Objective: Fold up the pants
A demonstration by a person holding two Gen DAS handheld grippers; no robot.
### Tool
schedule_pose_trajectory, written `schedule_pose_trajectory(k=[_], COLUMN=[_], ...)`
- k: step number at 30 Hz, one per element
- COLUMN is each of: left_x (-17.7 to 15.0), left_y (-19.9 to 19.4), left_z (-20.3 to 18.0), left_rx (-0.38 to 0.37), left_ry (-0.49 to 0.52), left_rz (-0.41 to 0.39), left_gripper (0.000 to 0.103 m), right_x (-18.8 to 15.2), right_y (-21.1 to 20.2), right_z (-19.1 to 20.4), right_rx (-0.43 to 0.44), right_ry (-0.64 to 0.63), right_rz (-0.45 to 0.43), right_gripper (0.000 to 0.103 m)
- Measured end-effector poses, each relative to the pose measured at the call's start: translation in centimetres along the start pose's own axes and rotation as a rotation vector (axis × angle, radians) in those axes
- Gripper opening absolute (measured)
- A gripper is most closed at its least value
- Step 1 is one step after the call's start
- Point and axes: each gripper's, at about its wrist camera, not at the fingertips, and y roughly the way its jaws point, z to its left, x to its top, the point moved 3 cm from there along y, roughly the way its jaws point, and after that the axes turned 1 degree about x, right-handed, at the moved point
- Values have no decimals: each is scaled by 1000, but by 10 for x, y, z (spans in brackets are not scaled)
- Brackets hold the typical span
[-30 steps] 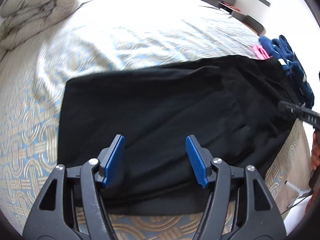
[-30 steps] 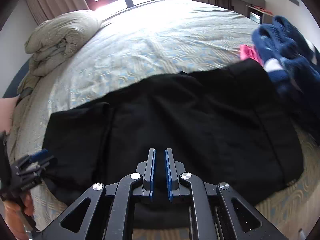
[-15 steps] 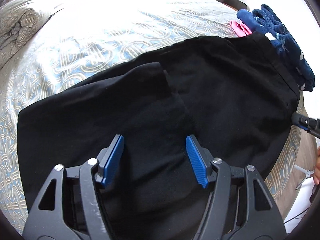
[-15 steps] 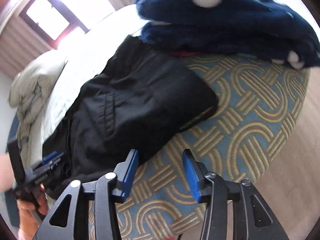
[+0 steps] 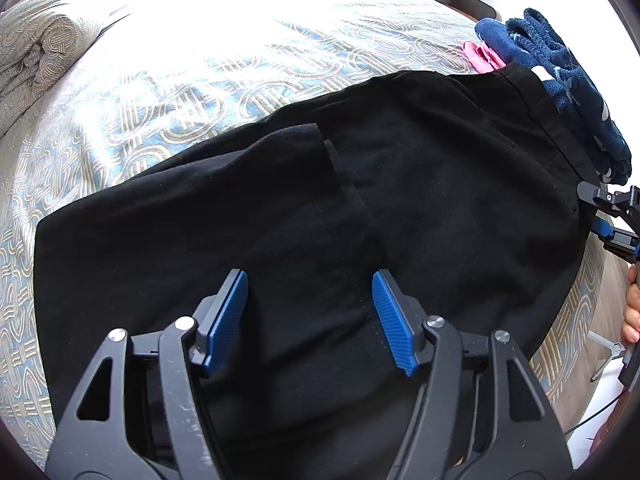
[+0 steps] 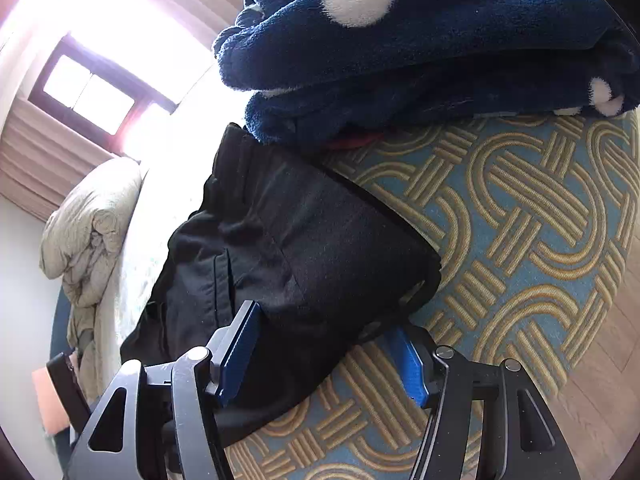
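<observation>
Black pants (image 5: 400,208) lie on the bed (image 5: 224,68), their waistband beside a blue fleece (image 6: 420,40). The left gripper (image 5: 310,320) hovers over the pants, jaws wide. The right gripper (image 6: 324,356), jaws wide, straddles the pants' corner.

- We're in a bedroom, no question: a big bed (image 5: 248,60) fills the room, spread with a blue-and-gold knot-pattern cover.
- A rolled-up duvet (image 6: 88,224) sits bunched at the far end of the mattress.
- Daylight pours through a dark-framed window (image 6: 90,92) with pleated curtains (image 6: 36,160) beside it.
- Soft navy fleece with white dots (image 6: 420,36) lies heaped on the bed.
- Wood flooring (image 6: 612,336) shows past the bed's edge.
</observation>
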Motion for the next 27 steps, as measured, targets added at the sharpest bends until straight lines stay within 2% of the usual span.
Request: schedule_pose_trajectory(k=[7, 13, 19, 23, 25, 27], left_x=[-1, -3, -6, -5, -6, -6], left_y=[-2, -2, 1, 1, 0, -1], left_z=[-1, -12, -22, -22, -20, -20], left_rx=[-8, -23, 6, -3, -10, -13], left_ry=[6, 50, 104, 97, 88, 84], left_rz=[-2, -7, -23, -20, -20, -22], left_gripper=[66, 67, 72, 73, 72, 72], right_x=[8, 6, 9, 10, 10, 11], right_y=[2, 3, 8, 8, 8, 8], right_z=[-5, -2, 0, 1, 2, 3], right_rx=[13, -11, -17, -18, -15, -19], right_ry=[39, 12, 10, 4, -4, -10], right_rz=[-2, -18, -20, -27, -33, -41], right_gripper=[64, 64, 65, 65, 62, 48])
